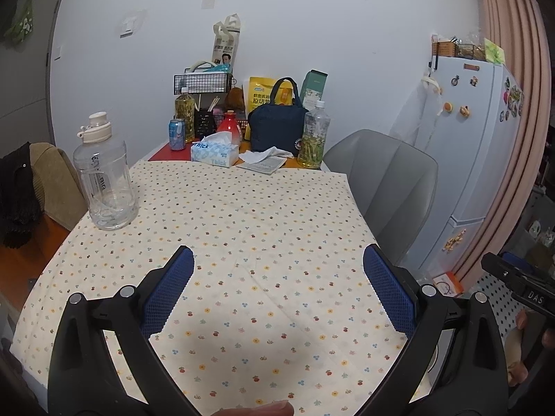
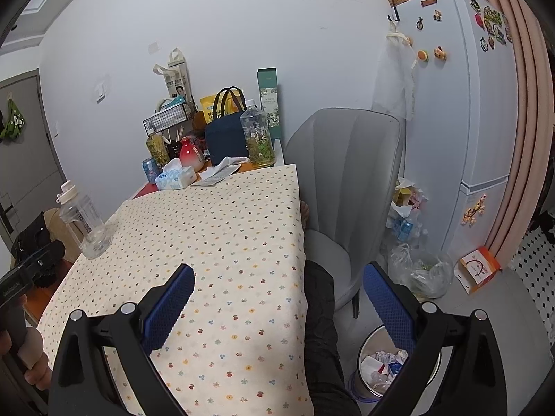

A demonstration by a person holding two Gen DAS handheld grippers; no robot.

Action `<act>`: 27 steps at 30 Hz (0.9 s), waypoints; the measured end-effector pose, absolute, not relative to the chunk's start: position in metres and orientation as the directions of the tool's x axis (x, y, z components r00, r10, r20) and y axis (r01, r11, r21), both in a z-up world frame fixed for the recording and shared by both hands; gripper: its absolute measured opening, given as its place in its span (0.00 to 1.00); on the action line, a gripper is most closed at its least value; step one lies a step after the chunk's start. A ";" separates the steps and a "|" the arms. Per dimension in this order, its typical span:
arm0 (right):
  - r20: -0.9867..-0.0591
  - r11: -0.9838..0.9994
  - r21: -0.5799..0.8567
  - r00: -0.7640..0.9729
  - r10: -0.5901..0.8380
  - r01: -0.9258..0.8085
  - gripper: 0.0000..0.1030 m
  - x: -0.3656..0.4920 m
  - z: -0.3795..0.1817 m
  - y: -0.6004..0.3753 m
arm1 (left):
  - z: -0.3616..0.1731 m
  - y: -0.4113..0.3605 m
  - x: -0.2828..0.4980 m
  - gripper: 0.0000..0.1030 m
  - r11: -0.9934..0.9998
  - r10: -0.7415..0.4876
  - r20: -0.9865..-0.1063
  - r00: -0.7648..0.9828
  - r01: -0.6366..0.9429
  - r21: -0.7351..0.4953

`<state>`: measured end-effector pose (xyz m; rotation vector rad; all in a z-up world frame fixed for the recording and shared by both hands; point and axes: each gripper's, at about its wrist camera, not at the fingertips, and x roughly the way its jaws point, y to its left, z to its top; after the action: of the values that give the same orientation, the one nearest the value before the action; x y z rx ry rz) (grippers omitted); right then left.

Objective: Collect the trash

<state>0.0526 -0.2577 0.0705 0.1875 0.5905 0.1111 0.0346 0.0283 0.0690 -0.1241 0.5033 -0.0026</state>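
My left gripper (image 1: 279,277) hangs open over the near part of the dotted tablecloth (image 1: 242,215) with nothing between its blue pads (image 1: 170,287). My right gripper (image 2: 277,294) is open too, over the table's right edge. On the floor below its right finger stands a round trash bin (image 2: 367,374) holding crumpled paper. At the far end of the table lie a crumpled white tissue (image 1: 265,154) on a printed paper (image 1: 263,165), a blue soda can (image 1: 177,134) and a tea bottle (image 1: 314,138). The same tissue (image 2: 227,163) shows in the right wrist view.
A large clear water jug (image 1: 104,180) stands at the table's left edge. A tissue box (image 1: 215,150), a navy lunch bag (image 1: 277,128) and a wire rack (image 1: 203,83) crowd the far end. A grey chair (image 2: 347,187), plastic trash bags (image 2: 419,270) and a fridge (image 2: 461,121) stand on the right.
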 end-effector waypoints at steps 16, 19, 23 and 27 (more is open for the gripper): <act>-0.537 0.978 0.201 0.828 0.162 -0.061 0.93 0.047 0.076 -0.257 | 0.072 0.030 0.031 0.94 0.992 -0.035 -0.470 0.882 -0.025 -0.121; -0.536 0.977 0.202 0.828 0.162 -0.061 0.93 0.047 0.076 -0.256 | 0.072 0.030 0.031 0.94 0.992 -0.035 -0.470 0.882 -0.024 -0.120; -0.527 0.977 0.206 0.835 0.160 -0.057 0.93 0.042 0.075 -0.254 | 0.073 0.028 0.024 0.94 0.994 -0.037 -0.457 0.889 -0.016 -0.112; -0.524 0.977 0.208 0.837 0.156 -0.051 0.93 0.035 0.071 -0.253 | 0.072 0.026 0.017 0.94 0.995 -0.041 -0.454 0.890 -0.008 -0.104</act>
<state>0.0351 -0.2526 0.0707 0.1893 0.5692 0.1103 0.0172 0.0261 0.0716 -0.1041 0.4730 -0.0171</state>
